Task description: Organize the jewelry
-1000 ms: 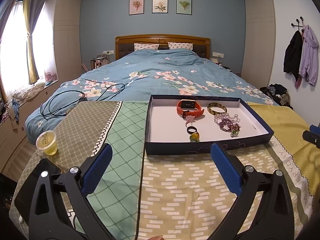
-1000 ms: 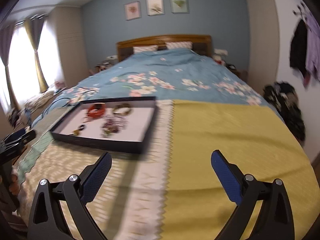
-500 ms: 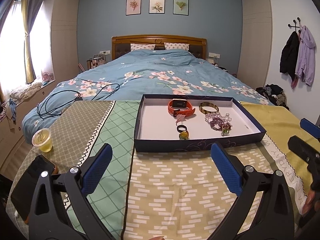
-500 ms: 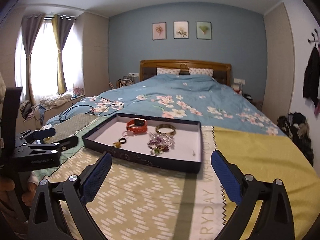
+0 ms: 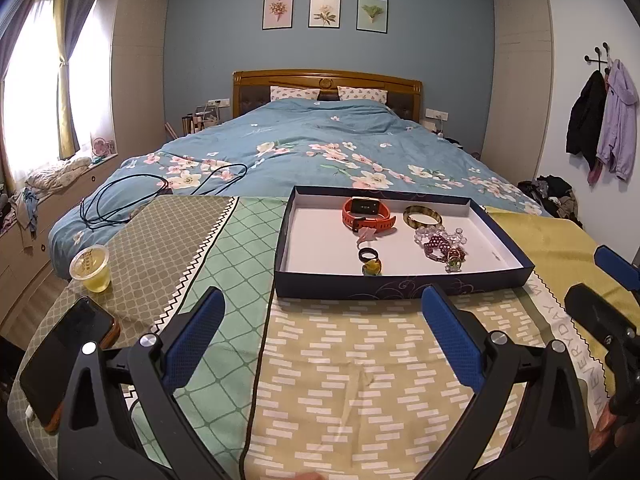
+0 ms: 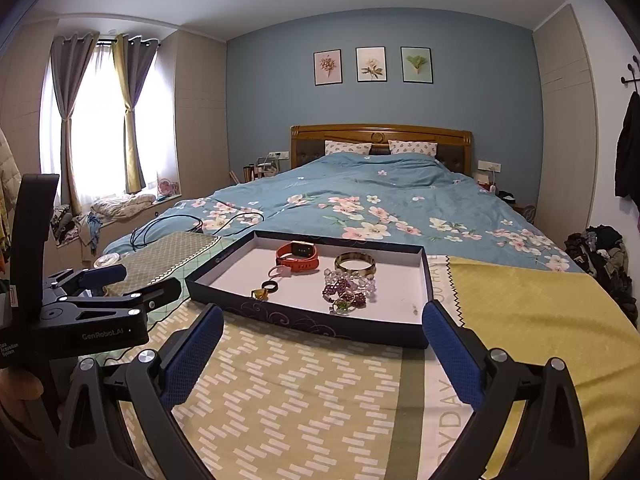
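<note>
A dark blue tray [image 5: 400, 286] [image 6: 304, 316] with a white floor lies on the patchwork cloth at the foot of the bed. In it lie an orange watch [image 5: 366, 212] [image 6: 298, 256], a brown bangle [image 5: 422, 216] [image 6: 355, 262], a heap of purple and clear beads [image 5: 442, 242] [image 6: 346, 286], a black ring [image 5: 368, 255] [image 6: 270, 286] and a yellow-green ring [image 5: 372, 267] [image 6: 260, 293]. My left gripper [image 5: 322, 332] is open and empty, short of the tray's near wall. My right gripper [image 6: 322, 344] is open and empty, also in front of the tray.
A phone [image 5: 64, 356] and a cup of yellow liquid [image 5: 91, 268] sit at the left of the cloth. A black cable [image 5: 160, 188] lies on the blue floral duvet. Coats [image 5: 604, 120] hang on the right wall.
Both grippers have drawn back and turned to face the tray squarely. The right view has swung left and steadied, with the left gripper now at its left edge. Nothing in the tray has moved.
</note>
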Available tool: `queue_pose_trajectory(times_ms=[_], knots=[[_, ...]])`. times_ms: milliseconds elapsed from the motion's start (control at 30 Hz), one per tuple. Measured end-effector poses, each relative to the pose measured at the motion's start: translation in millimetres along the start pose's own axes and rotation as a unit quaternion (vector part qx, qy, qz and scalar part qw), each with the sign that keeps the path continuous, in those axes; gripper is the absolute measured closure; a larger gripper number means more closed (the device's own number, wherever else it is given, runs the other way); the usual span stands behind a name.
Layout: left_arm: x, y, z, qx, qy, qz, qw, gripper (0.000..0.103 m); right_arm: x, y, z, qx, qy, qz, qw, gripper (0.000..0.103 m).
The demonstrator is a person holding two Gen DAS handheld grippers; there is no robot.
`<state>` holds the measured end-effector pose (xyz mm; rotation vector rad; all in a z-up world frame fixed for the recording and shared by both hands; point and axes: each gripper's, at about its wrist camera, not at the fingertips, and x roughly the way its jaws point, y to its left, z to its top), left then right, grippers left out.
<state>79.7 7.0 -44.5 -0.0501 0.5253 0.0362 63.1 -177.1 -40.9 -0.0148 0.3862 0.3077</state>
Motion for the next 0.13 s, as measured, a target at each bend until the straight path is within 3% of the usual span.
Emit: queue_pose_trajectory(times_ms=[133], knots=[[0.5,-0.5,-0.3,0.001,0.006,-0.005,1.0000,0.006,2.6,-0.1,-0.6,0.003,0.006,-0.001,1.000,0.007]])
